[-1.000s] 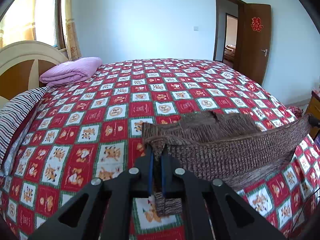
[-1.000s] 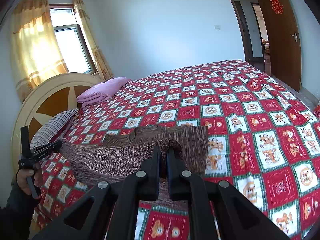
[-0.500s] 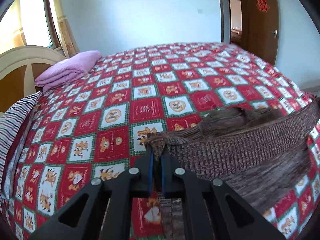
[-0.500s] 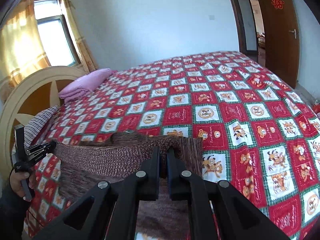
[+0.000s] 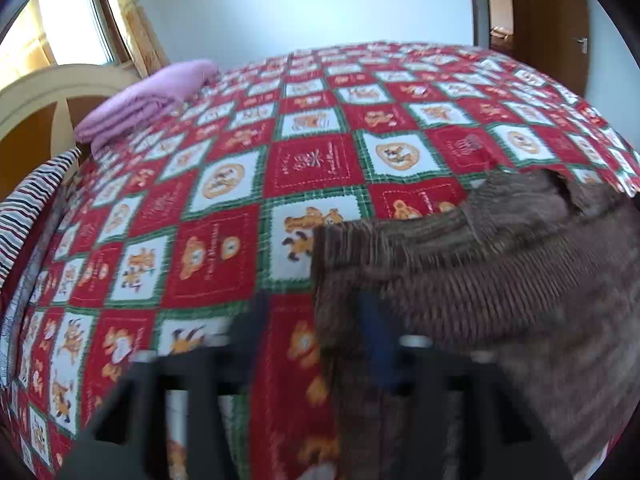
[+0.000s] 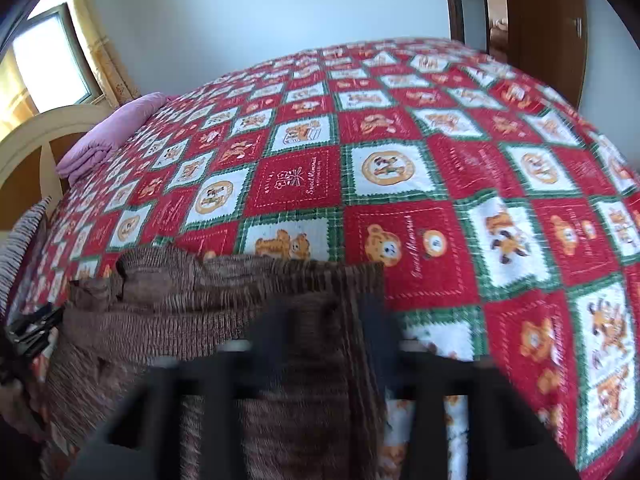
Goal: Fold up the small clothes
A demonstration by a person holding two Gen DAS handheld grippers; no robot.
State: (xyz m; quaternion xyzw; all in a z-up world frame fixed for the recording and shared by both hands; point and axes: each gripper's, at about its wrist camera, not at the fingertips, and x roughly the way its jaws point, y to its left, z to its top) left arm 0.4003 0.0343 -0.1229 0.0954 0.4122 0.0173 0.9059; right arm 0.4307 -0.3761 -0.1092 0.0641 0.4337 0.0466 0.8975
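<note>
1. At the far left of the left wrist view a striped pillow [image 5: 28,208] lies against the cream headboard [image 5: 60,84], with a folded pink blanket [image 5: 148,96] beside it on the bed.
2. The red, white and green patchwork bedspread [image 5: 312,160] covers the whole bed.
3. The left gripper [image 5: 316,340] is blurred and its jaws are opening, spread wide; the left edge of the brown knit garment [image 5: 480,280] lies between the fingers, but neither finger visibly presses on it.
4. The garment lies on the bedspread near the front edge, folded over on itself, with its ribbed band running across the top.
5. In the right wrist view the left gripper shows only as a dark shape at the garment's far left end [image 6: 32,332].
6. The right gripper [image 6: 324,344] is also blurred, its jaws opening; the garment's right corner sits between the fingers, unpinched as far as the blur allows.
7. Right of the garment the bedspread is bare, and a brown door [image 6: 540,20] stands beyond the bed.
</note>
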